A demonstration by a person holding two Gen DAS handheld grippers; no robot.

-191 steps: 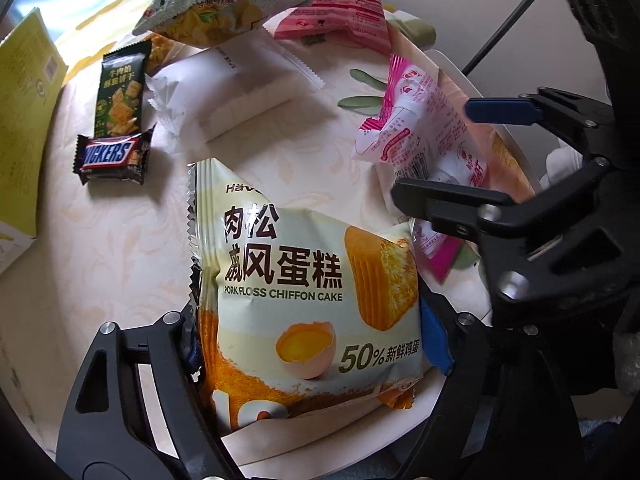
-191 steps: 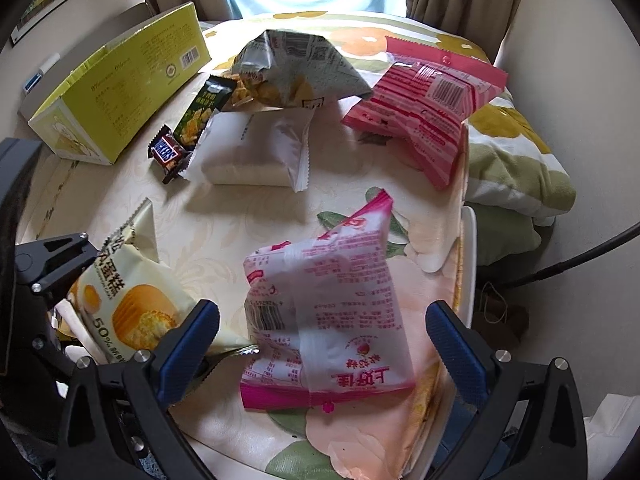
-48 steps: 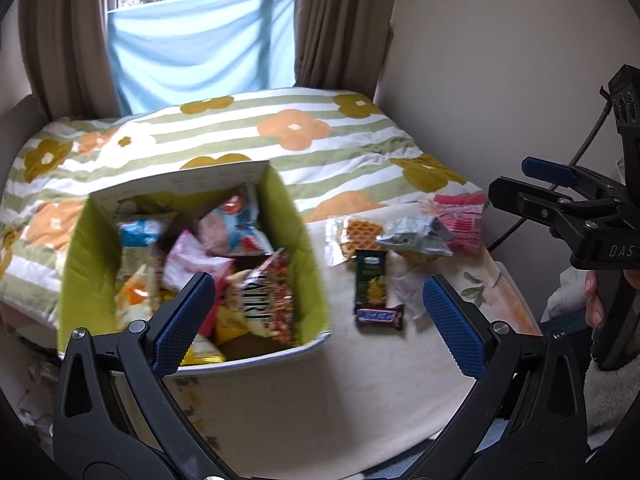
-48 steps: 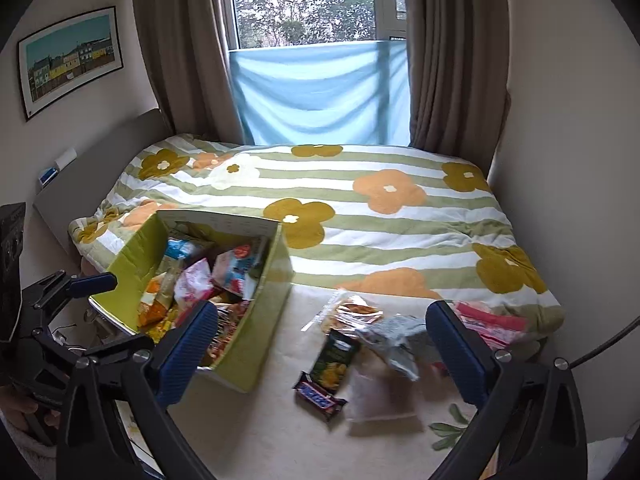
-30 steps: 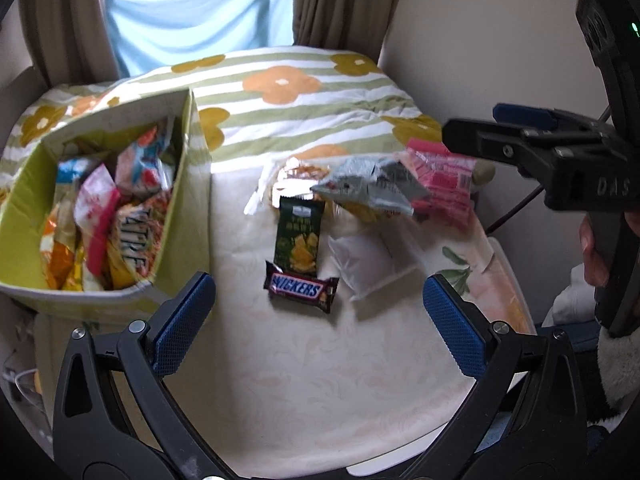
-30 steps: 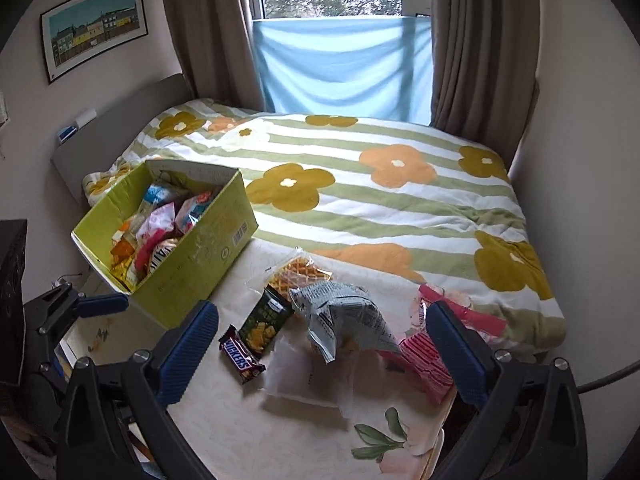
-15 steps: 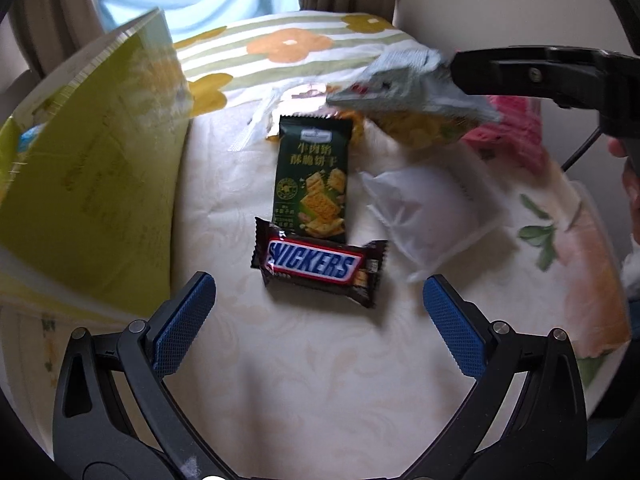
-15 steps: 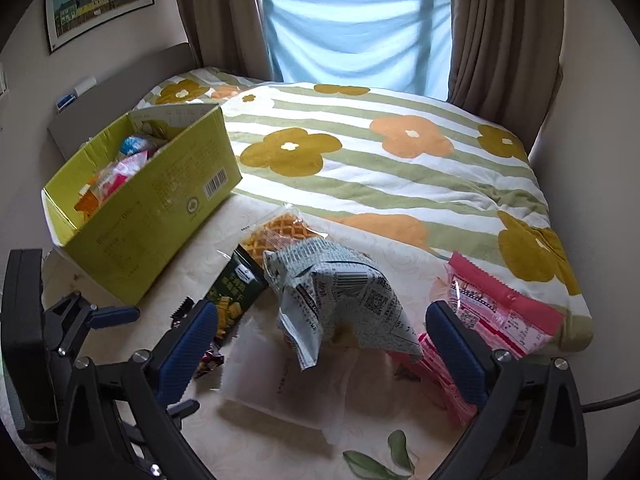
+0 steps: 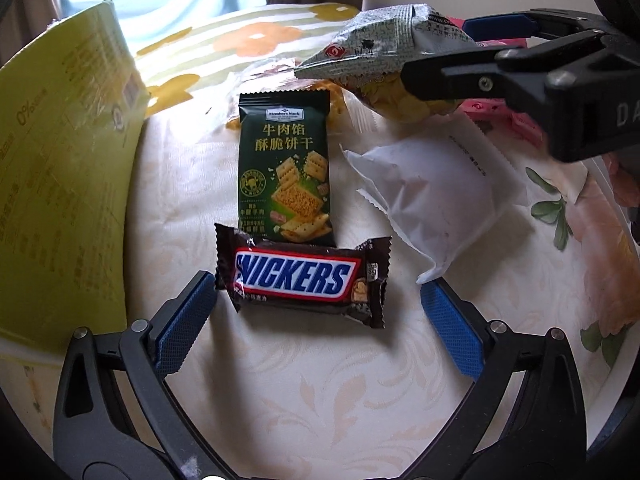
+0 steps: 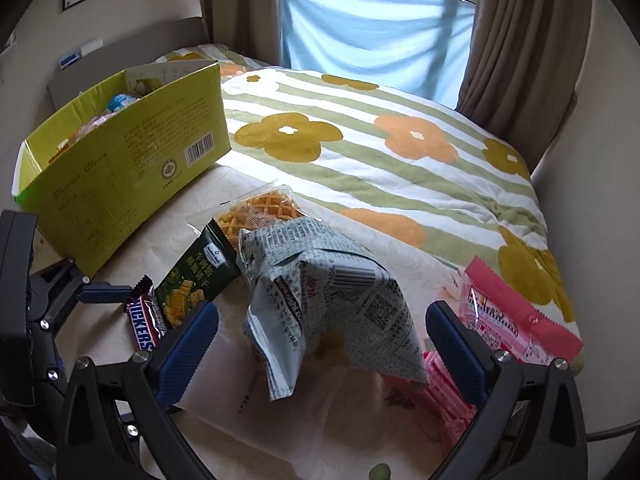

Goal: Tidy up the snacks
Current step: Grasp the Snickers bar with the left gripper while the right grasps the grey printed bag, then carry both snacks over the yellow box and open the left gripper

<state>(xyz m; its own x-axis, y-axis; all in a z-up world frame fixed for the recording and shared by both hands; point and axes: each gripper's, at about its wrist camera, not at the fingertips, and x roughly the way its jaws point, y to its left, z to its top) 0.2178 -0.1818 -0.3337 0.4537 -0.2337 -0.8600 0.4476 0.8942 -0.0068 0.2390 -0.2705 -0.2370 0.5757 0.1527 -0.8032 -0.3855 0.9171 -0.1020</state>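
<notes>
Between the left tool's (image 9: pixel 318 314) spread fingers, Snickers bar (image 9: pixel 302 278)

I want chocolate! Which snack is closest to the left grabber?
The Snickers bar. It lies right between the open left gripper fingers, while the green cracker pack and white packet lie farther off.

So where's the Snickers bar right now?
On the table, the Snickers bar lies between the open left gripper fingers, touching the green cracker packet behind it.
</notes>
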